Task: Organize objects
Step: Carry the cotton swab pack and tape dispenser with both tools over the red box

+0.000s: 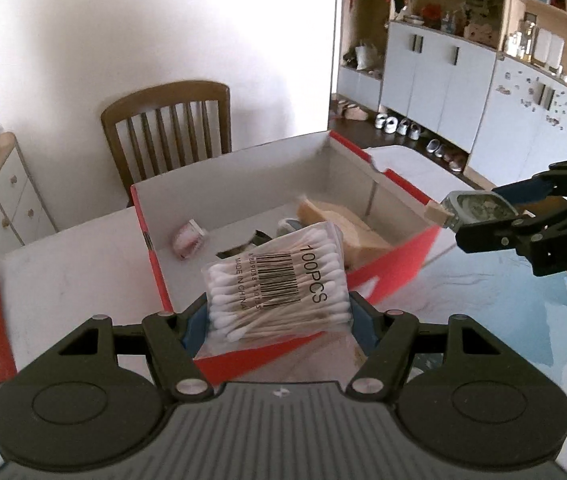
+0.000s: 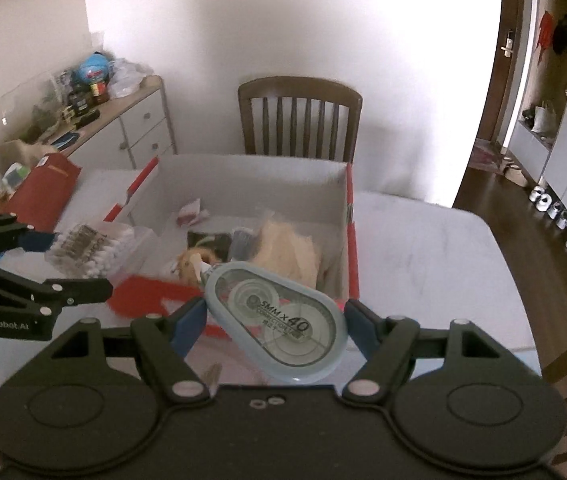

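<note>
White surface (image 2: 423, 248) carried a large red cardboard box (image 2: 349, 236) with a white inside, open on top, near wall torn and folded down. A wooden chair (image 2: 299, 116) stood behind the box against the wall. A red packet (image 2: 49, 188) lay on the surface at the box's left side.

Inside the box: a tan crumpled bag (image 1: 347, 220) toward the right wall, a small pink-and-white wrapped item (image 1: 190, 239) on the floor near the left wall, and a dark flat item (image 1: 249, 245) in the middle, partly hidden. Other bits in there were too blurred to tell.

The left tool (image 1: 279, 312) was clamped on a clear pack of cotton swabs (image 1: 279, 280), label "100PCS" facing up, held off the surface above the box's near left corner. Blue pads pressed both sides of the pack.

The right tool (image 2: 275, 320) was clamped on a pale blue correction tape dispenser (image 2: 279, 320), teardrop shaped, printed "5MM x 40", tip pointing toward the box. It hung in the air over the box's torn near edge. In the left wrist view the same dispenser showed at the right, just over the box's near right corner.

Both held things were outside the box cavity, above its near rim, well apart from each other. A sideboard (image 2: 139, 120) with clutter stood at the far left wall.
</note>
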Demonstrator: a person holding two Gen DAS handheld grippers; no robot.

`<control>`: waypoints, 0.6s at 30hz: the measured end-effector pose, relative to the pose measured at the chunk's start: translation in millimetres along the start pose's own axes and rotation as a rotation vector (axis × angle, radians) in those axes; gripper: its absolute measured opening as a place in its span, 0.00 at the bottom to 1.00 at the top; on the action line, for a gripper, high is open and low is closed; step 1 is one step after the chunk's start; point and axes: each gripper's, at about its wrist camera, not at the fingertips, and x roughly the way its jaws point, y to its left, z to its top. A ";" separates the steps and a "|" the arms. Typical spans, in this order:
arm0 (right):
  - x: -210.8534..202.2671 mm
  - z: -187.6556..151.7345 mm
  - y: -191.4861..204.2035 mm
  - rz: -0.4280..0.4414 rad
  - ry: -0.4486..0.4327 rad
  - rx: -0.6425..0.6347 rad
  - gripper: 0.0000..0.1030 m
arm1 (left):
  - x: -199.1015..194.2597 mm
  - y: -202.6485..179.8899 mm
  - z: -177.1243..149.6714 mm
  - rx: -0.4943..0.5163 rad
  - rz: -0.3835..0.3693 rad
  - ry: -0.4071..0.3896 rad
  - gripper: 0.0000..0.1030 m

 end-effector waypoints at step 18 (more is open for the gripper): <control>73.4 38.9 7.7 -0.029 0.030 -0.021 0.73 | 101.3 44.0 84.6 -0.020 0.086 0.089 0.68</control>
